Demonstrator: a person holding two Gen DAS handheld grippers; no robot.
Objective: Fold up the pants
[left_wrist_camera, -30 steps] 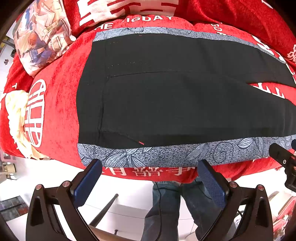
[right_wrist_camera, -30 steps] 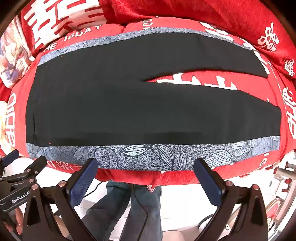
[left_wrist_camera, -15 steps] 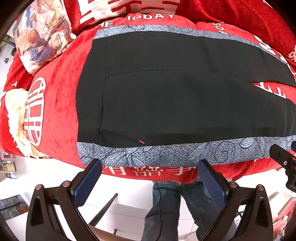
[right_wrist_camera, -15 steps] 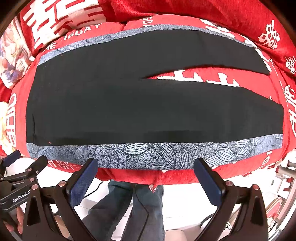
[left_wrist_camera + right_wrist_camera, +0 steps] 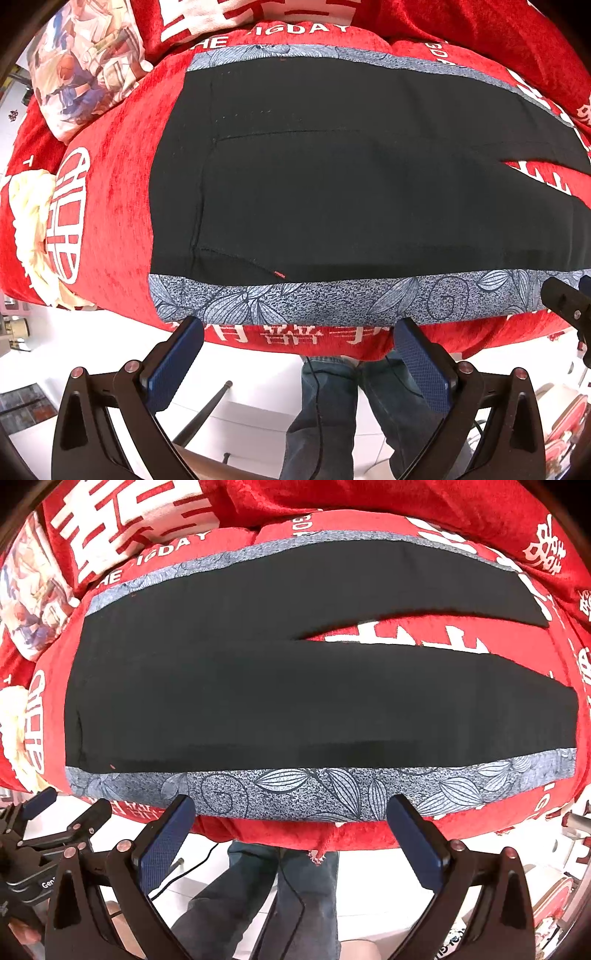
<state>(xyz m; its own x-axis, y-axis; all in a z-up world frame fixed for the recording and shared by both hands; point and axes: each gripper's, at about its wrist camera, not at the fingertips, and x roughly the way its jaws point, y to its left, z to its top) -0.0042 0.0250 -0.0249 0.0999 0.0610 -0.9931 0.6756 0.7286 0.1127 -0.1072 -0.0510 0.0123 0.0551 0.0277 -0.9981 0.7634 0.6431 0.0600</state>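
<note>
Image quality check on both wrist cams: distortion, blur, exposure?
Left wrist: heavy fisheye bowing, dark vignette corners; black pants with grey leaf-print side stripes sharp, stitching visible, floor blown out white. Right wrist: same barrel bend; pants read flat black, blocky smear near the lower stripe; open right gripper crisp.

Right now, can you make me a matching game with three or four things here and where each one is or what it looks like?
Things:
1. pants
2. cartoon pillow
3. left gripper
4. leaf-print side stripe

Descriptions:
A. open, holding nothing
B. black, spread flat on the red blanket
C. far left, past the waistband
D. grey, along the pants' near edge

Pairs: 1-B, 2-C, 3-A, 4-D
</note>
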